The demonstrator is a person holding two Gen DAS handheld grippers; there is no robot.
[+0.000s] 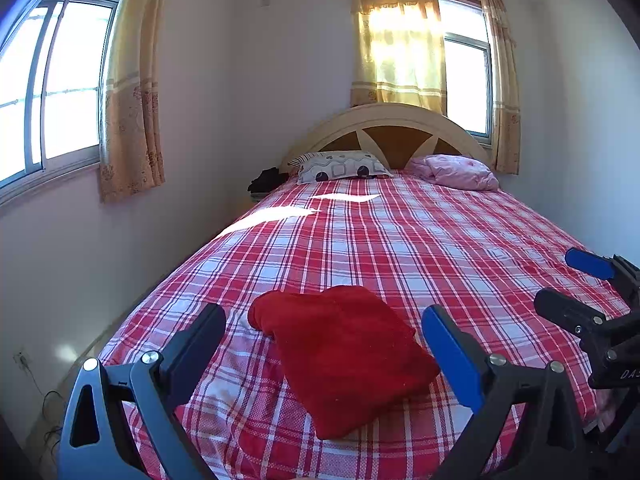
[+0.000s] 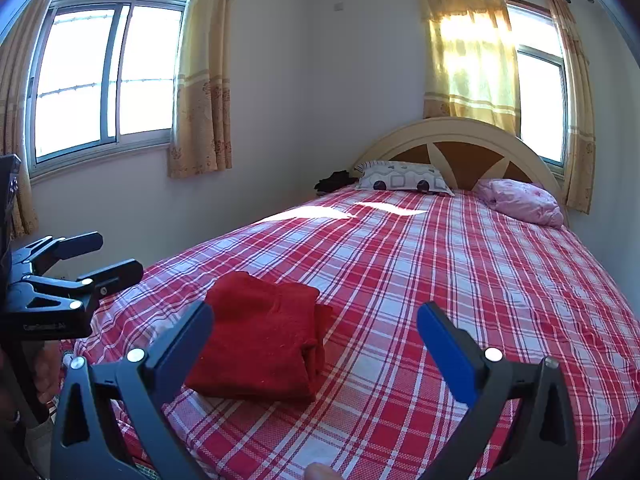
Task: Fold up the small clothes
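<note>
Near the bed's (image 1: 460,240) foot edge, folded red garment (image 1: 344,356) lies free; both grippers' fingers (image 1: 452,356) (image 2: 444,352) spread, empty.

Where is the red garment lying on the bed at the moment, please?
The red garment lies folded on the plaid bedsheet near the foot of the bed, untouched, framed by the open left claw, far from both pillows.

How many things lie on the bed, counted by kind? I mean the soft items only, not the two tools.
Folded red garment: 1
Pillows: 2, one grey patterned and one pink
Dark bundle of cloth at the bed's far corner: 1; whether it lies on the bed or beside it cannot be told
Total: 4
</note>
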